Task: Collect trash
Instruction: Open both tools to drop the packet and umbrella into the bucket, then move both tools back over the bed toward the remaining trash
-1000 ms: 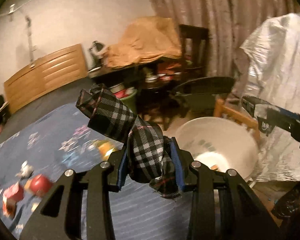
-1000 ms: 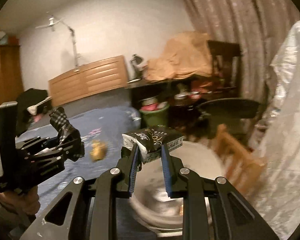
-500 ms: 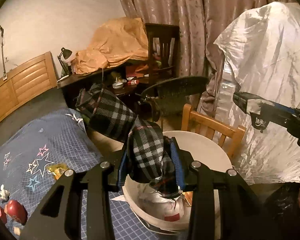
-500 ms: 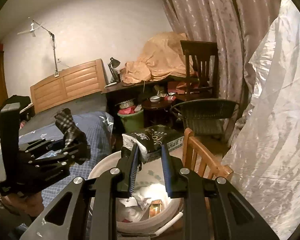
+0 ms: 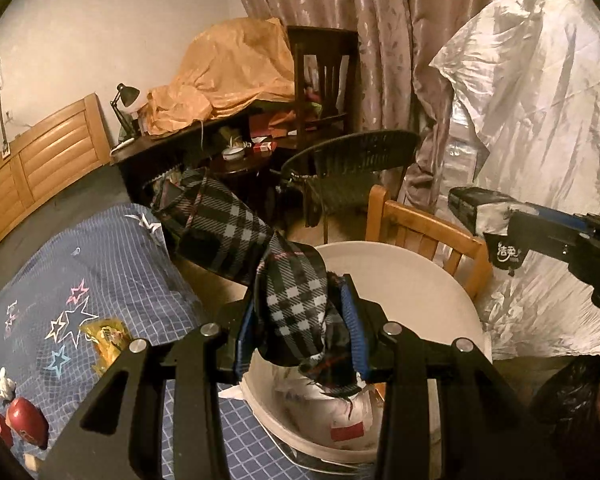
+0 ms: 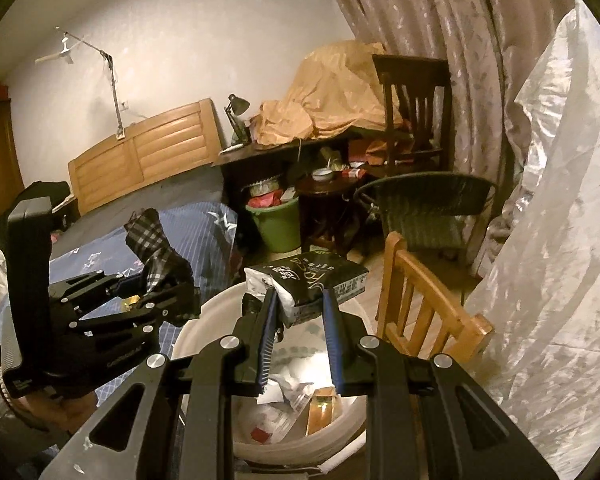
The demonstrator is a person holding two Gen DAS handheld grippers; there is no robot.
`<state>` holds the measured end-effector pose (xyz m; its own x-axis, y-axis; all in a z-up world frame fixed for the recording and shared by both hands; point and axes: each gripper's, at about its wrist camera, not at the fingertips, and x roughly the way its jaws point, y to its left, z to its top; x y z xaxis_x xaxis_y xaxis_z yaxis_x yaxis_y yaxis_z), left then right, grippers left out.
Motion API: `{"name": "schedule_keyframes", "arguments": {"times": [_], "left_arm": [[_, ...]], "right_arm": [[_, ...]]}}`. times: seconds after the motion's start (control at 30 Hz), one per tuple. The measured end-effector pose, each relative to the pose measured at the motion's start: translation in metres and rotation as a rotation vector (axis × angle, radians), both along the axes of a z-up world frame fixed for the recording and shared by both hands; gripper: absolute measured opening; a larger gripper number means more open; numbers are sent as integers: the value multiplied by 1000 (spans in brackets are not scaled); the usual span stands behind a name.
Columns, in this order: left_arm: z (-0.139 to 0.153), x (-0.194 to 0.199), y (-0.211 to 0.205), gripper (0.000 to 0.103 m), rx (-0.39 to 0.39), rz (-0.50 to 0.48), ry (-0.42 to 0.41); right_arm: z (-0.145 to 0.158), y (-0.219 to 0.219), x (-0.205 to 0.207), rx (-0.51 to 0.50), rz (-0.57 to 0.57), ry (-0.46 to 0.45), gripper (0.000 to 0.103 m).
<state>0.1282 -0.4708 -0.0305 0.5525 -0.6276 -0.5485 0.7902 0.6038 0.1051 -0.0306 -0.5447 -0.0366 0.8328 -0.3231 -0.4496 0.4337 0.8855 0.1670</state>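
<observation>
Plaid dark cloth scrap [image 5: 292, 304] pinched tight in left gripper [image 5: 300, 332] | right gripper [image 6: 298, 334] clamps black-and-white tissue pack [image 6: 306, 280] | both over white round plastic bin [image 5: 428, 280]

Landmark: white bucket [image 6: 204, 322], low centre. Right gripper [image 6: 298, 308] above bucket mouth, jaws clamped on a black-and-white packet [image 6: 312, 280] (white script on the black face, unreadable). Inside bucket: crumpled paper and wrappers [image 6: 296, 396]. Left gripper [image 6: 160, 300] over bucket's left rim, pinching a plaid cloth [image 6: 152, 240] that stands up from the jaws. Wooden chair [image 6: 424, 304] just right of bucket. Green bin [image 6: 278, 226] beyond bucket. Blue star-print bedspread [image 6: 204, 236] left of bucket.
</observation>
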Motion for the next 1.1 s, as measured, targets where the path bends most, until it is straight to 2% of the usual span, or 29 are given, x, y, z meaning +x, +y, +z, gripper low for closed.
{"name": "schedule_keyframes", "arguments": {"times": [0.5,0.8,0.83,0.87,0.9,0.97,1.1], "left_arm": [[-20,18,-7,37,31,3,69],[-23,23,-11,37,32,-1,78],[-23,24,-12,39,30,-4,79],[-24,26,-14,43,34,-1,79],[-25,27,-15,62,41,9,82],[-27,33,-15,79,42,33,107],[-24,41,-6,79,10,52,134]], "right_arm": [[-12,-4,18,51,27,14,24],[-13,-8,32,55,50,14,27],[-12,-8,33,55,47,8,33],[-12,-9,34,56,36,7,44],[-12,-11,36,59,34,5,48],[-12,-11,37,56,28,-2,49],[-14,-11,33,55,17,-4,49]]}}
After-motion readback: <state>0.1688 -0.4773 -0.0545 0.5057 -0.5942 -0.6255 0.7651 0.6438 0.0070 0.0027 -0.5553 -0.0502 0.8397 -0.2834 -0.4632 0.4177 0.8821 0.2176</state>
